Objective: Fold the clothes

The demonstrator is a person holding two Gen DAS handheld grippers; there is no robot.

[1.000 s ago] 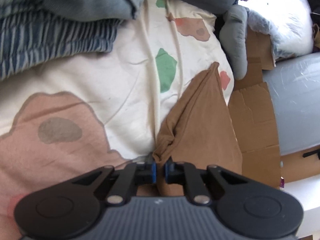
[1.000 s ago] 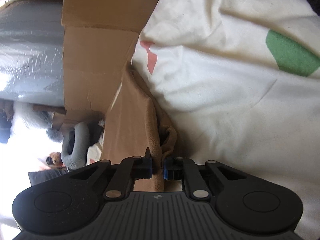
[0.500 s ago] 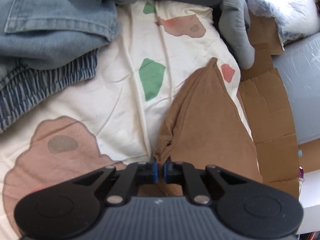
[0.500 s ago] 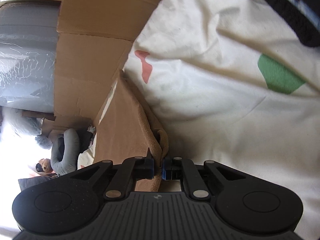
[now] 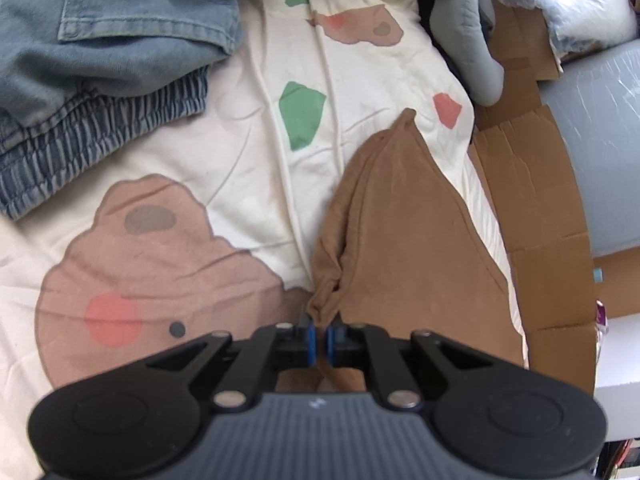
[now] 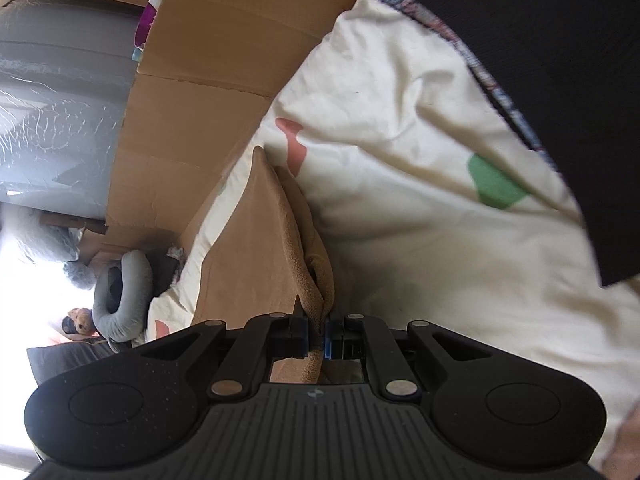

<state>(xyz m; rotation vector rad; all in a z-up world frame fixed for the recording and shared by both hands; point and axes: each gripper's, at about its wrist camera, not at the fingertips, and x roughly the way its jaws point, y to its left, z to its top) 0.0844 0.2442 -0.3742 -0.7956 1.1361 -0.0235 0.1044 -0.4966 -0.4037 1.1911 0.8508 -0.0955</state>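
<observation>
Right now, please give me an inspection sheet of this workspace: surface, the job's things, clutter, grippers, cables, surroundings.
Surface: cream bedcover with brown, green and coral patches, wrinkled.
Job's things: brown garment, held at two points, draping toward the bed's edge.
Clutter: denim clothes heaped on the bedcover; grey neck pillow at the bed's far end.
Grippers: left gripper and right gripper, jaws shut on the brown garment.
Cables: nothing seen.
Surroundings: flattened cardboard beside the bed; black fabric hangs close in the right wrist view.
</observation>
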